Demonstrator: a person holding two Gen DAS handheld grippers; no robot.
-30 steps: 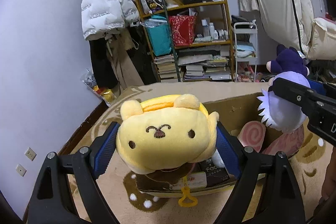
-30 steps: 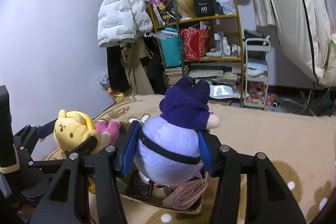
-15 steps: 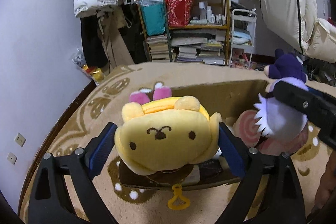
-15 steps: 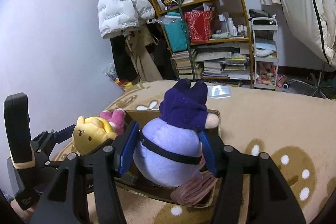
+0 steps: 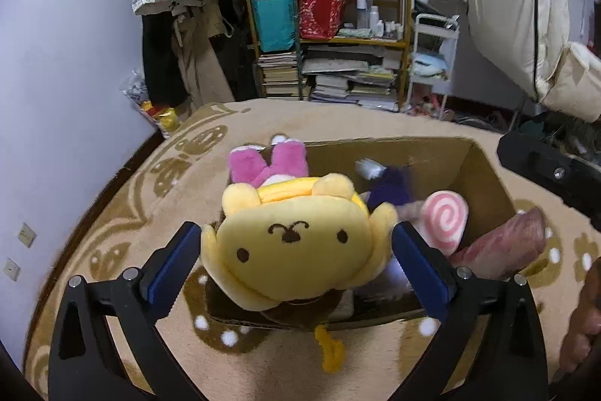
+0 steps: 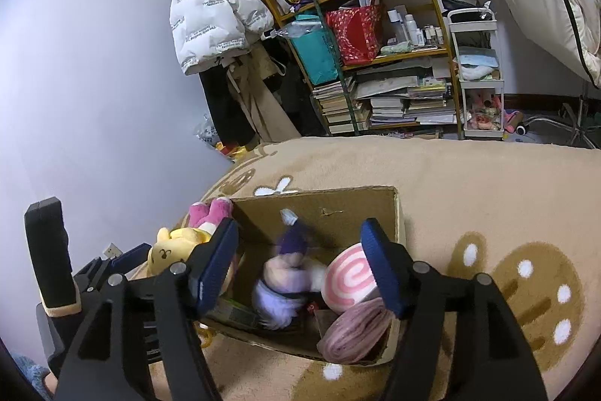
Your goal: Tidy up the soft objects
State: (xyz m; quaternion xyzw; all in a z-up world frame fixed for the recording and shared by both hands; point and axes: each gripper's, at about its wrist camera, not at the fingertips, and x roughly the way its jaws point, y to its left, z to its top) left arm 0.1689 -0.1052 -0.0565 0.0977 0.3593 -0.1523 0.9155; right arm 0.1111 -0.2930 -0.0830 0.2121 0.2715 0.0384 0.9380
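Observation:
My left gripper (image 5: 296, 262) is shut on a yellow dog plush (image 5: 296, 247) and holds it above the near left part of an open cardboard box (image 5: 484, 171). My right gripper (image 6: 300, 265) is open and empty over the box (image 6: 398, 209). A purple plush (image 6: 281, 280) lies blurred inside the box below it; it also shows in the left wrist view (image 5: 390, 188). The yellow plush (image 6: 176, 247) shows at the left in the right wrist view.
The box also holds a pink swirl plush (image 5: 443, 220), a rolled pink cloth (image 5: 503, 247) and a pink-eared plush (image 5: 270, 164) at its far left corner. It sits on a beige patterned blanket (image 6: 488, 183). Shelves (image 5: 338, 25) and hanging coats stand beyond.
My right gripper has opened and the purple plush has dropped into the box. My left gripper has moved lower and forward with the yellow plush, over the box.

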